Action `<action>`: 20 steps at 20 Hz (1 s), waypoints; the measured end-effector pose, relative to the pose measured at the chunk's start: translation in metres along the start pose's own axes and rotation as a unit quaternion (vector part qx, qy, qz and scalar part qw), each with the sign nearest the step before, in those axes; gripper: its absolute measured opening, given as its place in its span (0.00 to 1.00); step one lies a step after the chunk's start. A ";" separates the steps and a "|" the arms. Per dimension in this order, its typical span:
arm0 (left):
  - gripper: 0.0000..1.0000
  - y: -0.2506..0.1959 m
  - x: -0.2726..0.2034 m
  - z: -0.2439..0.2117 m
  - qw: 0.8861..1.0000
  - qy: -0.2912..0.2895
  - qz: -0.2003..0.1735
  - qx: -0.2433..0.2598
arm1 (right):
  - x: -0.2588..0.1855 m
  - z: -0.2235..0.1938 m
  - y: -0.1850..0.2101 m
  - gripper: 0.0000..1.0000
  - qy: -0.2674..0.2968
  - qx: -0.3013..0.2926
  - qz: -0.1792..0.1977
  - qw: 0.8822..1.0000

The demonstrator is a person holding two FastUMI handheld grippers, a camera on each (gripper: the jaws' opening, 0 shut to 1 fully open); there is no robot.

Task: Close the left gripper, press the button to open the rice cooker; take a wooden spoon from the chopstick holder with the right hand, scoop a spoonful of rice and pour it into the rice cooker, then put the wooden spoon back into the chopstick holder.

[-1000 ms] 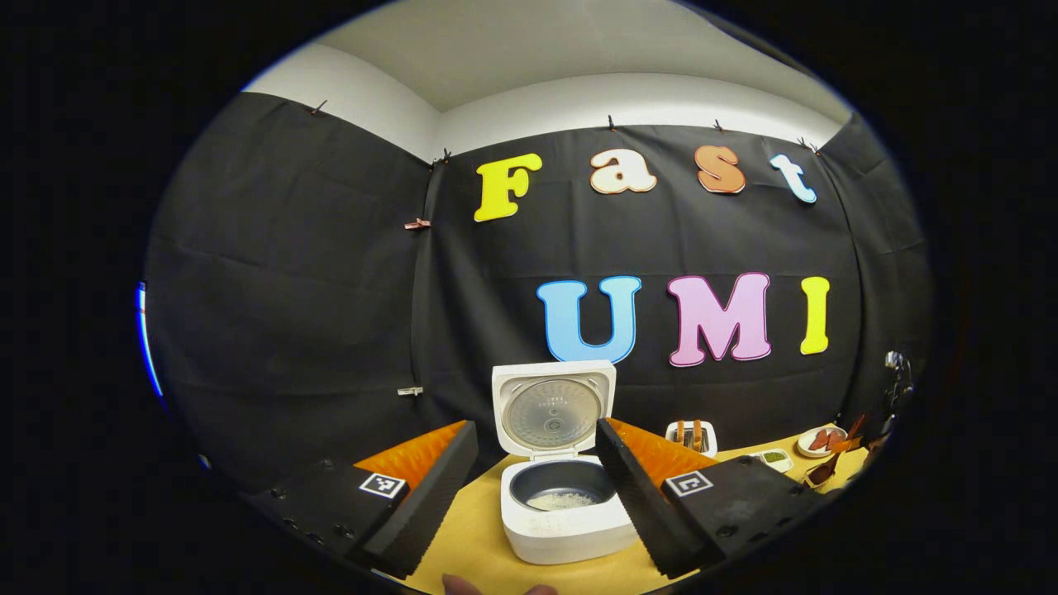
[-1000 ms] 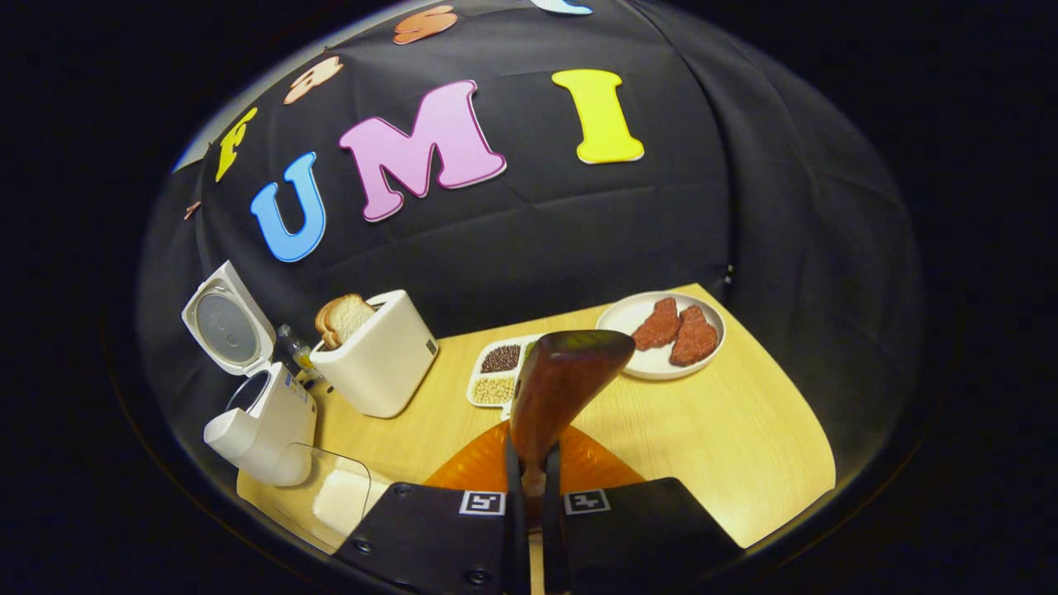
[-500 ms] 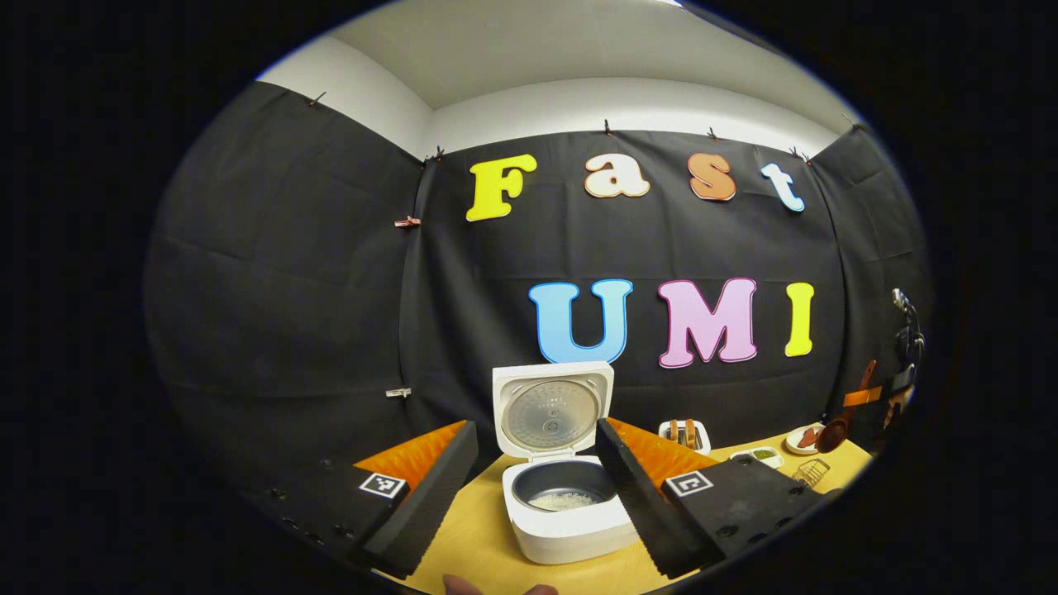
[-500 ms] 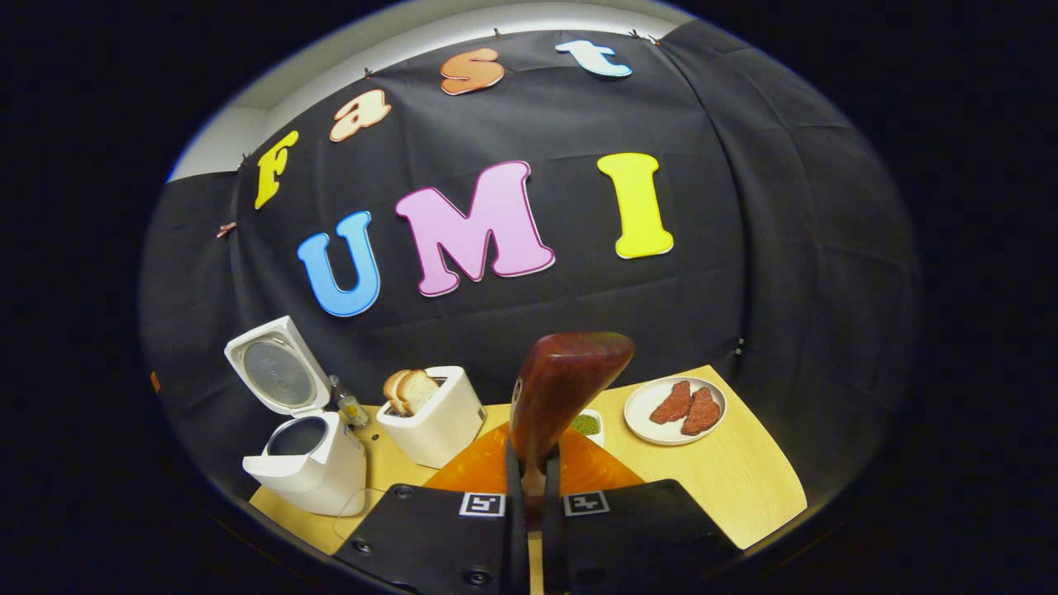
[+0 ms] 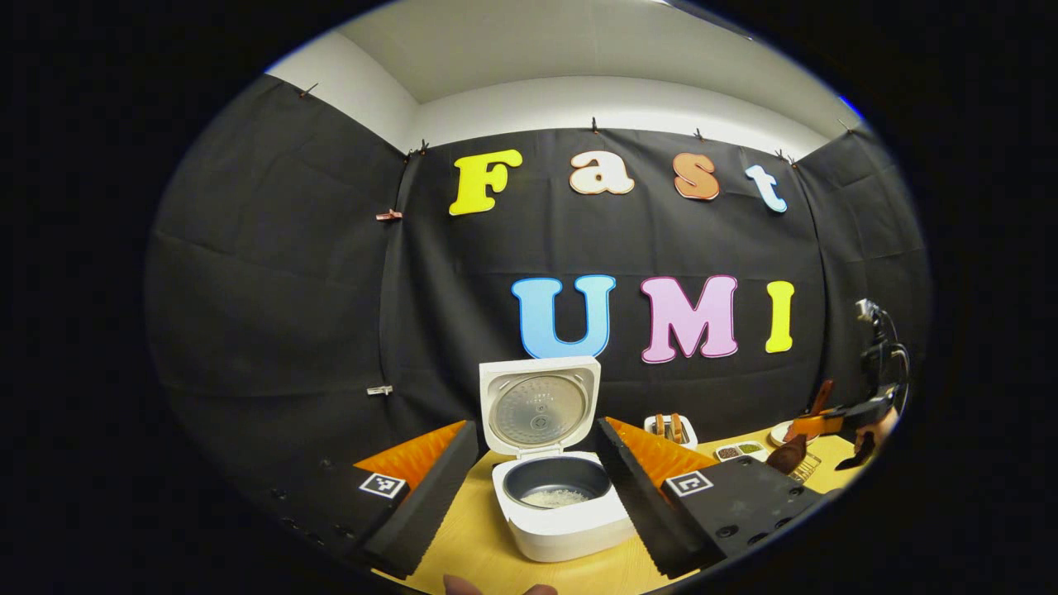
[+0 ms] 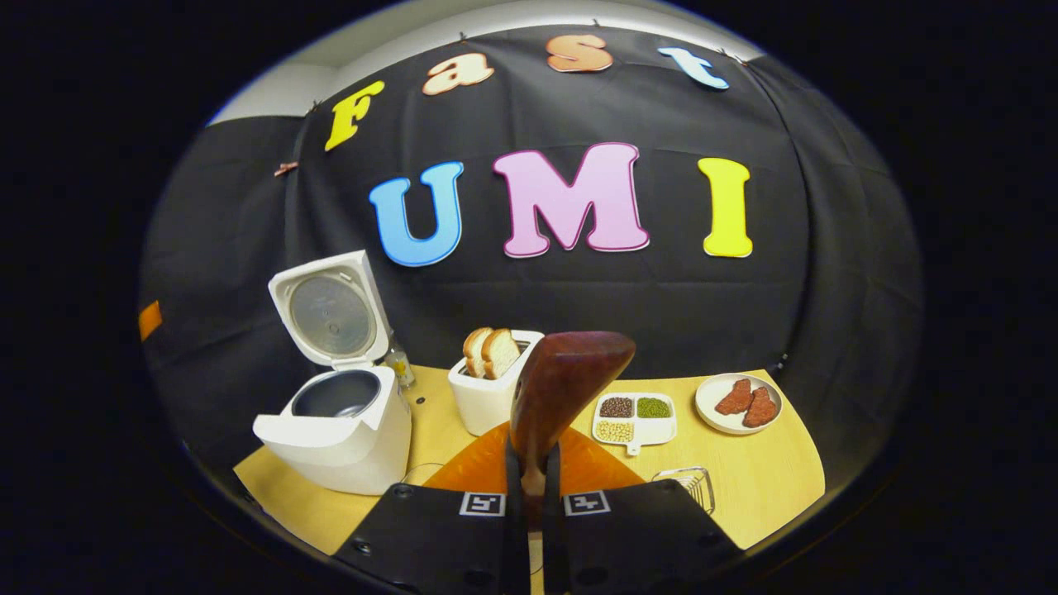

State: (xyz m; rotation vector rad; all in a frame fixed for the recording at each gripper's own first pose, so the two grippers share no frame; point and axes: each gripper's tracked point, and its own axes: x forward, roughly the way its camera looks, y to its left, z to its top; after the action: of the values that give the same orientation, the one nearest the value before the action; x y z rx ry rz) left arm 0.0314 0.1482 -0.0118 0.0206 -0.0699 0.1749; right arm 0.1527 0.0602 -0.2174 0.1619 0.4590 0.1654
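Observation:
The white rice cooker [image 5: 562, 529] stands with its lid [image 5: 541, 405] up, and a little rice [image 5: 555, 497] lies in the dark inner pot. My left gripper [image 5: 536, 430] hangs open in front of it, one finger on each side of the cooker. My right gripper [image 6: 531, 467] is shut on the handle of the wooden spoon [image 6: 562, 380], whose bowl points up and away. In the left gripper view the wooden spoon [image 5: 788, 453] hangs bowl-down just above the wire chopstick holder [image 5: 806, 468]. The wire chopstick holder [image 6: 686, 486] lies just right of my right gripper's fingers, and the rice cooker [image 6: 339, 442] is off to the left.
On the wooden table [image 6: 769, 479] stand a white toaster [image 6: 488, 397] with bread slices, a divided tray of beans [image 6: 634, 417] and a plate of meat pieces [image 6: 738, 402]. A small bottle [image 6: 401, 364] stands behind the cooker. A hand [image 5: 878, 421] holds the right gripper.
My right gripper has swung round to the right with the spoon and come down over the wire holder. The left gripper has stayed open and barely drifted.

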 end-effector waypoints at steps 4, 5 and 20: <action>0.98 0.007 0.005 -0.007 1.000 0.006 -0.013 0.001 | 0.024 -0.046 0.016 0.11 0.042 -0.085 -0.027 0.995; 0.98 0.010 0.009 -0.009 1.000 0.008 -0.016 0.000 | 0.029 -0.058 0.017 0.11 0.054 -0.101 -0.035 0.993; 0.98 0.058 0.036 -0.032 1.000 0.024 -0.020 -0.001 | 0.055 -0.144 0.070 0.11 0.134 -0.055 -0.078 0.986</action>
State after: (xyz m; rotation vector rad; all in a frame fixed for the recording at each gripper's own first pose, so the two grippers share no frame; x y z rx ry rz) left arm 0.0584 0.2121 -0.0409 0.0153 -0.0215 0.1358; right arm 0.1278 0.1560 -0.3548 -0.0068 0.7271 0.0588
